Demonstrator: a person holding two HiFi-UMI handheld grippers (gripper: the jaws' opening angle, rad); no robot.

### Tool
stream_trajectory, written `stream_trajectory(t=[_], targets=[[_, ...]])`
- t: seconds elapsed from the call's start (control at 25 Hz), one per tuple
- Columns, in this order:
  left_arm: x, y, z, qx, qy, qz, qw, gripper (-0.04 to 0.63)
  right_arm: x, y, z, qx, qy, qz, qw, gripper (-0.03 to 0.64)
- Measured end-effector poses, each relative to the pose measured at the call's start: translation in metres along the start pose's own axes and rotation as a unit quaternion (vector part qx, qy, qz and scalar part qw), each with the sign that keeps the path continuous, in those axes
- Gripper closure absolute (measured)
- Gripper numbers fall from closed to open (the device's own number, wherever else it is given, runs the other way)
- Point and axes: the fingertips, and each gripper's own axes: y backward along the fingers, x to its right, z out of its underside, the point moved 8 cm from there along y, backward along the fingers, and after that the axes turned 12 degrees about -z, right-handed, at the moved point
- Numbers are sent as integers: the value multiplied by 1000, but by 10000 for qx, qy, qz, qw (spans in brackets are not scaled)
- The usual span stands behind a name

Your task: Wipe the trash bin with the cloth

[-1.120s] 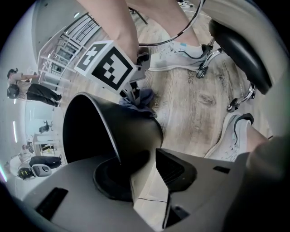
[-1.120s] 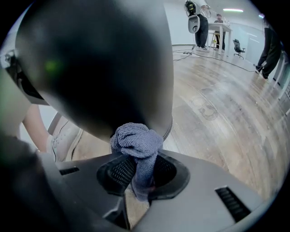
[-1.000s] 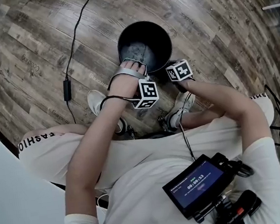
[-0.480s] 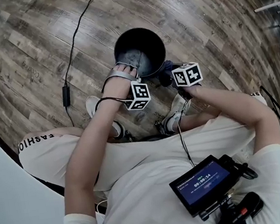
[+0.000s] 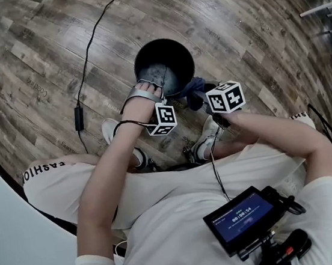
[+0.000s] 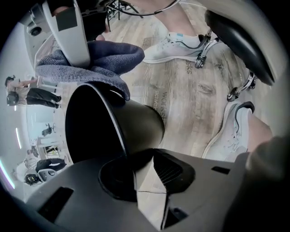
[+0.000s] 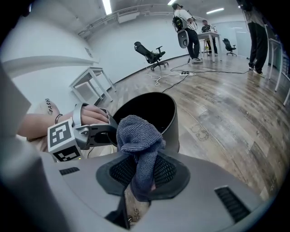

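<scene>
From where I stand, the person sits over the dark wood-plank floor (image 5: pixel 250 33), with the round black plastic trash bin (image 5: pixel 173 52) upright on it just beyond their white trainers (image 5: pixel 115 120). On the left, the left claw (image 6: pixel 137 154) reaches down onto the near left part of the bin's rim. Its jaws have just been closing, and the thin wall runs between them, one pad inside and one outside, narrowed to what looks like a pinch. I'd say that grip is there to keep the light bin from skidding or tipping while the other side does the rubbing. To the right, the right claw (image 7: pixel 141 174) is clamped tight on a bunched blue-grey terry cloth (image 7: pixel 138 136). Most of the fabric bulges out ahead of the jaws, so soft cloth rather than hard plastic would meet the bin. The cloth sits at the bin's near right rim. I cannot tell whether it touches, but it looks well placed for a pass along the rim or outer wall.
</scene>
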Motion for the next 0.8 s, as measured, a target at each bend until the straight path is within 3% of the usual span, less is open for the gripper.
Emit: stream_trajectory(t=[0.4, 0.8], targets=[[-1, 1, -5, 36, -165, -42, 9998, 495, 37, -39, 18, -410, 191, 116, 9989, 541], [-2, 2, -6, 12, -149, -49, 9999, 495, 91, -96, 50, -883, 713, 259, 9932, 541]])
